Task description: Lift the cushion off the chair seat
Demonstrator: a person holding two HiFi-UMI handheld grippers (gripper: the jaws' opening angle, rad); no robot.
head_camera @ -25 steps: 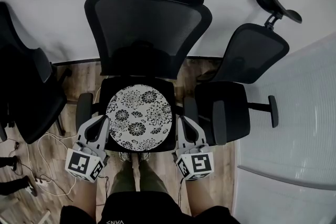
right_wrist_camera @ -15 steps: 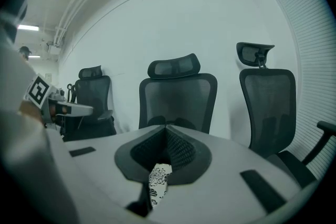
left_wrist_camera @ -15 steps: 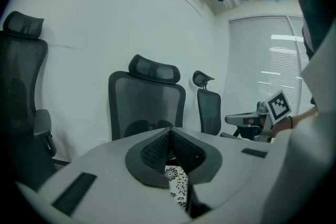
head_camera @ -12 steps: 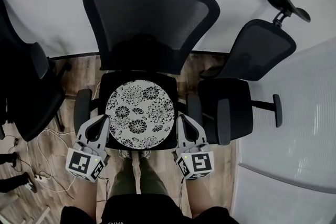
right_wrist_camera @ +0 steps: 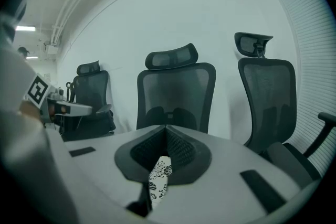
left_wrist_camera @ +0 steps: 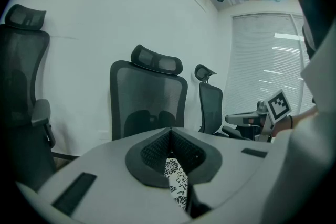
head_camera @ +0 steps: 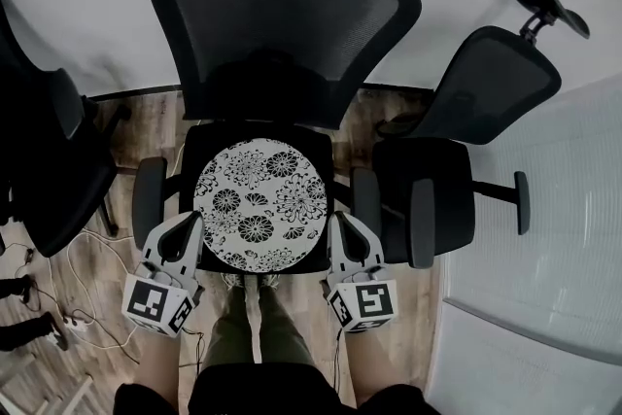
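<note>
A round cushion (head_camera: pixel 259 205) with a black-and-white flower print lies flat on the seat (head_camera: pixel 197 143) of a black mesh office chair (head_camera: pixel 282 24). My left gripper (head_camera: pixel 190 221) sits by the cushion's front left edge and my right gripper (head_camera: pixel 336 221) by its front right edge. Whether the tips touch the cushion I cannot tell. Both are shut with nothing between the jaws. In the left gripper view the jaws of the left gripper (left_wrist_camera: pixel 170 131) meet, and a strip of the cushion (left_wrist_camera: pixel 176 178) shows below them. The right gripper (right_wrist_camera: pixel 166 128) also has a strip of the cushion (right_wrist_camera: pixel 159 176) beneath it.
The chair's armrests (head_camera: pixel 148 194) (head_camera: pixel 365 199) stand just outside the grippers. A second black chair (head_camera: pixel 432 199) is close on the right and a third (head_camera: pixel 49 170) on the left. Cables (head_camera: pixel 68 306) lie on the wood floor. The person's legs (head_camera: pixel 248 326) are at the seat's front.
The chair and cushion have shifted up and grown slightly in the head view. Both grippers keep their places beside the cushion's front edges and stay shut.
</note>
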